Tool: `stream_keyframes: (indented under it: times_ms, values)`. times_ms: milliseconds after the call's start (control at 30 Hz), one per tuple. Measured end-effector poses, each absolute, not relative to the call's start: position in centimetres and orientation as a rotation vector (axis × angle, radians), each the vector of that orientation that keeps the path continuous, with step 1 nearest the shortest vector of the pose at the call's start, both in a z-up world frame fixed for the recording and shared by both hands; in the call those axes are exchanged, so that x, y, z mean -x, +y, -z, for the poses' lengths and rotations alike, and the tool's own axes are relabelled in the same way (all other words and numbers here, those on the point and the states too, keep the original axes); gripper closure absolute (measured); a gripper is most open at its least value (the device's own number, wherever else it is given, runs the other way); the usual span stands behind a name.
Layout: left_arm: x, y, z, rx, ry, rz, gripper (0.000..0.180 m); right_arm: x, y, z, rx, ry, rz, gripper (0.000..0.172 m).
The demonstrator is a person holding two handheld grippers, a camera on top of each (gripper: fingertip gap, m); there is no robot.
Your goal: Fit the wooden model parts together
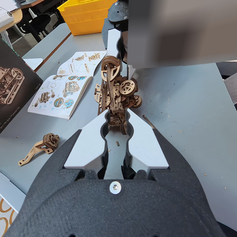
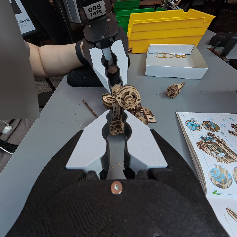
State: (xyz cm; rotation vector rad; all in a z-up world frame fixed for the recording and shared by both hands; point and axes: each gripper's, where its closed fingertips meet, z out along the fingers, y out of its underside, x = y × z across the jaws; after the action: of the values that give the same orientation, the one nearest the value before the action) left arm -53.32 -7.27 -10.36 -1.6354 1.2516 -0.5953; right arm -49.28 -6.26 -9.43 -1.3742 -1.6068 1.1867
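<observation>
A wooden model assembly [image 1: 115,92] of wheels, gears and frame plates is held between both grippers over the grey table [image 1: 186,121]. My left gripper [image 1: 117,112] is shut on its near end, with both pads against the wood. The right wrist view shows the left gripper's tips [image 2: 116,87] clamped on the far side of the model [image 2: 127,98]. My right gripper [image 2: 116,112] is shut on a narrow frame part of the model. One of its fingers [image 1: 112,41] shows in the left wrist view, reaching down to the model's top wheel.
A loose wooden wheel piece with an arm [image 1: 43,144] [image 2: 174,89] lies on the table. An open instruction booklet [image 1: 61,92] [image 2: 211,147], a thin wooden stick [image 1: 149,121] [image 2: 89,108], yellow bins [image 2: 166,29], a white box [image 2: 175,73] with rubber rings and the kit box [image 1: 12,83] surround the work. Some 5 centimetres of space lies between my two pairs of fingers.
</observation>
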Motion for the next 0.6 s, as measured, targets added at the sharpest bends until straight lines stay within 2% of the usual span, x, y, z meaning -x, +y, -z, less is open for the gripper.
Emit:
stream_keyframes:
  times_ms: [433,600]
  values:
    - [53.27,-7.49,10.31,1.6,1.242,0.535,0.16,49.3,-6.28,9.41,1.361,-1.609,-1.175,0.16]
    - [53.35,-6.88,10.2,1.441,1.341,0.218,0.16,49.32,-5.95,9.07,1.246,-1.632,-1.018,0.161]
